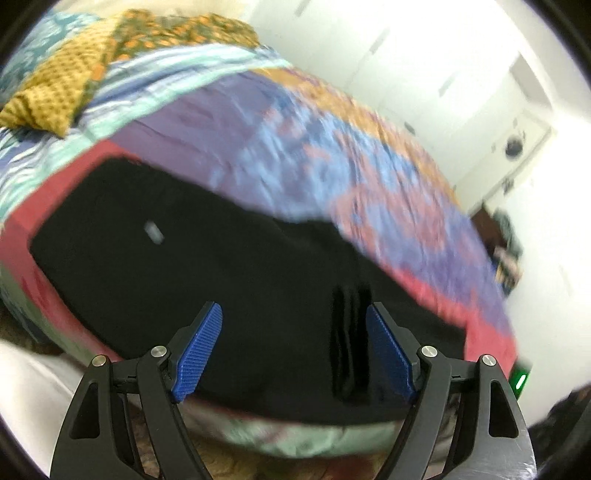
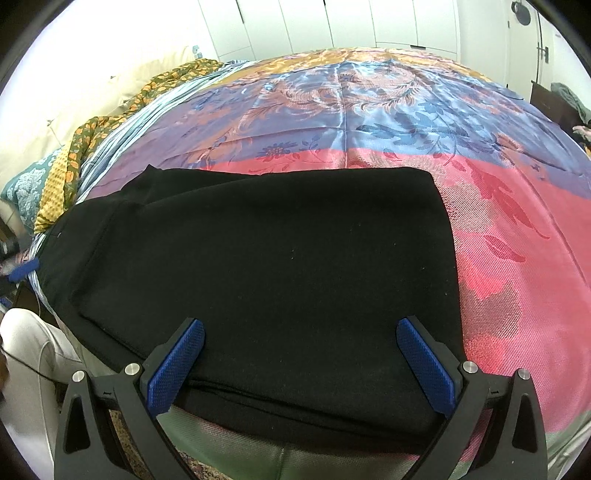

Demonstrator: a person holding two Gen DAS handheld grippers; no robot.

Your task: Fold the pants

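The black pants [image 2: 258, 266] lie flat on the bed, near the edge that is closest to me, on the red band of the bedspread [image 2: 517, 240]. They look already folded, with a second layer visible along the near edge. In the left view the pants [image 1: 221, 288] are blurred, and I see a small pale mark on the cloth, which I cannot identify.

My right tongs [image 2: 301, 363] are spread wide above the near edge of the pants, and their blue pads [image 2: 177, 365] pinch nothing. My left tongs [image 1: 295, 347] are also spread, with only the cloth below them.

Further away, a yellow and green patterned cloth [image 2: 110, 125] lies bunched at the left side of the bed. Behind the bed stand white cupboards [image 2: 332, 22].
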